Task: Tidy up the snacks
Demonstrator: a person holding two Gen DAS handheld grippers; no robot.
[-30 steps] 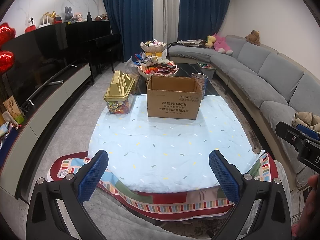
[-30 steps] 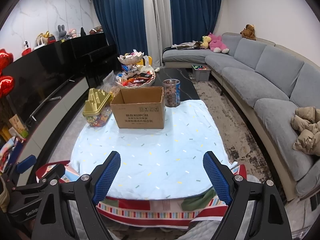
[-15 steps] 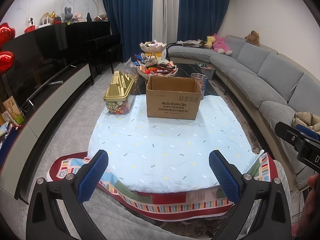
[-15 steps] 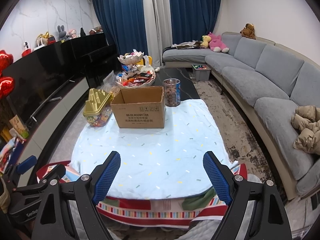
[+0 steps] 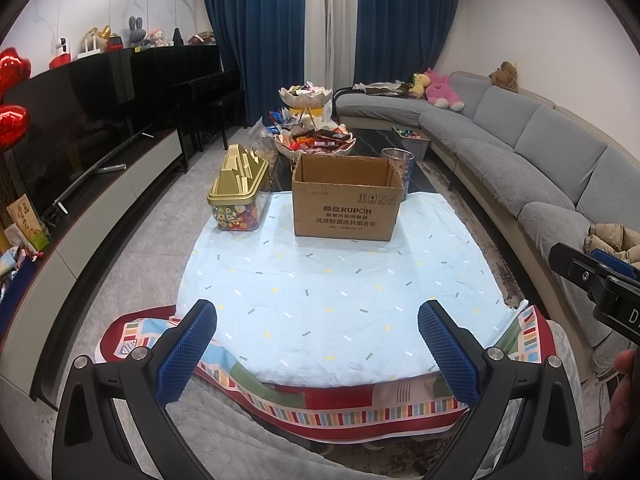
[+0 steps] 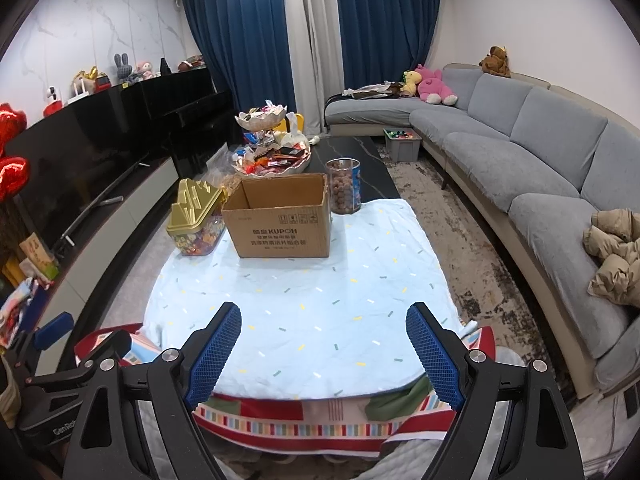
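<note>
From my feed: pale blue cloth (image 5: 340, 300) with little yellow, grey and white dashes, a red striped multicolour blanket (image 5: 344, 412) under it, plain brown cardboard box (image 5: 346, 208), gold-lidded candy tub (image 5: 238, 184), navy curtains (image 5: 256, 28), grey sofa (image 5: 532, 148).

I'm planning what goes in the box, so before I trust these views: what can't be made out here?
- Cardboard box interior: both views, near wall hides its floor.
- Snack tray wrappers: both views, too small to identify; box rim hides its front.
- Clear jar: left view, box covers most of it.
- Gold-lidded candy container: right view, box overlaps one corner.
</note>
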